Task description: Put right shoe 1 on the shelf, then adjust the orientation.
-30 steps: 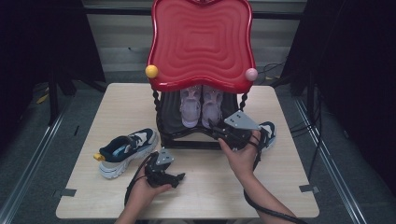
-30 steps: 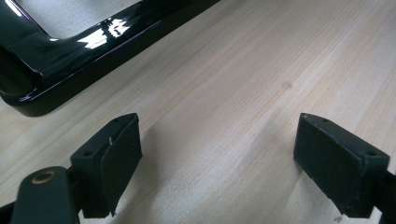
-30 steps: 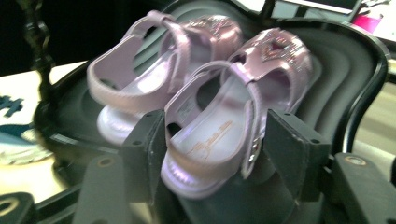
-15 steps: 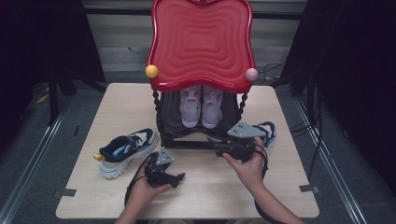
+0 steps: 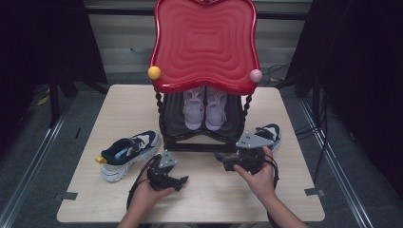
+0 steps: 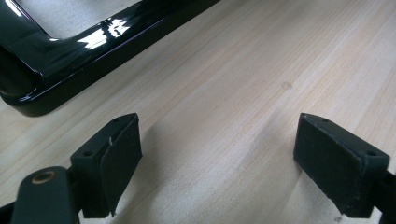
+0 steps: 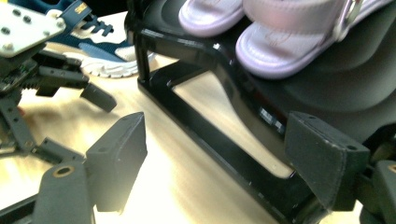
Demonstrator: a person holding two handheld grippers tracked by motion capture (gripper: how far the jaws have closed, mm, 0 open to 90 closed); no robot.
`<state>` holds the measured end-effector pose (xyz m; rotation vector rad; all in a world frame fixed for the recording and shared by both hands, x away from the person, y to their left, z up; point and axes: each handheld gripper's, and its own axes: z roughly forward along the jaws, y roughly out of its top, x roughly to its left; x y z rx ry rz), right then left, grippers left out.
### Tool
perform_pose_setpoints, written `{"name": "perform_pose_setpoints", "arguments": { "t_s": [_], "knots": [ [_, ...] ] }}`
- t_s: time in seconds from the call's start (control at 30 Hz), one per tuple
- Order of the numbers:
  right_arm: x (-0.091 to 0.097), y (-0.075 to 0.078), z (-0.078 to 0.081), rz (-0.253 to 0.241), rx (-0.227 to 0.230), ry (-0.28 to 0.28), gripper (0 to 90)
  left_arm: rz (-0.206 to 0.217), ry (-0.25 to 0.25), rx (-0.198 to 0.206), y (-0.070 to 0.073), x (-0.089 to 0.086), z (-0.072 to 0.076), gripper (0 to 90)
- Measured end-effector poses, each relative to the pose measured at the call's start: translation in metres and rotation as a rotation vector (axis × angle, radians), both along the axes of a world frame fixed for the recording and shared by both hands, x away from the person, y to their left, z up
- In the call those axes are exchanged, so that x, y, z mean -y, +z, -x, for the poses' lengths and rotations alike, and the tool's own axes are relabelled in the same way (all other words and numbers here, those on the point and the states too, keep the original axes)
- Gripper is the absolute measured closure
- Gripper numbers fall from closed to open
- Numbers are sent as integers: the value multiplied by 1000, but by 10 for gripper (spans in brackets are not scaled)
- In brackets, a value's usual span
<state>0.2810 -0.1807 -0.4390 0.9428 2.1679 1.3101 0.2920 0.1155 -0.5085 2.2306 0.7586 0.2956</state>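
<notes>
The pair of lilac sandals (image 5: 205, 107) is kept on the lower shelf of the glossy black rack (image 5: 202, 141). The right gripper (image 5: 225, 160) has its fingers wide apart, just opened, holding nothing. The left gripper (image 5: 182, 182) is rested on the pale wooden surface (image 5: 304, 142), fingers wide, probably waiting.

Bright tabletop, dark surroundings, soft focus

We see a navy and white sneaker (image 5: 267, 134) lying on the table just right of the black rack's base, toe pointing away from us. Its mate (image 5: 127, 153) lies well apart at the left, on its sole, angled, yellow tab at the heel.
</notes>
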Motion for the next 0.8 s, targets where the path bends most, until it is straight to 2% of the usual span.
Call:
{"name": "perform_pose_setpoints", "arguments": {
  "t_s": [0.3, 0.43, 0.8],
  "knots": [
    [7, -15, 10, 26, -68, 68, 162, -1, -1, 0, 0, 0, 0, 146],
    [9, -21, 15, 22, -92, 90, 158, -1, -1, 0, 0, 0, 0, 146],
    [20, -41, 26, 81, -159, 134, 154, 0, -1, 0, 0, 0, 0, 146]
  ]
}}
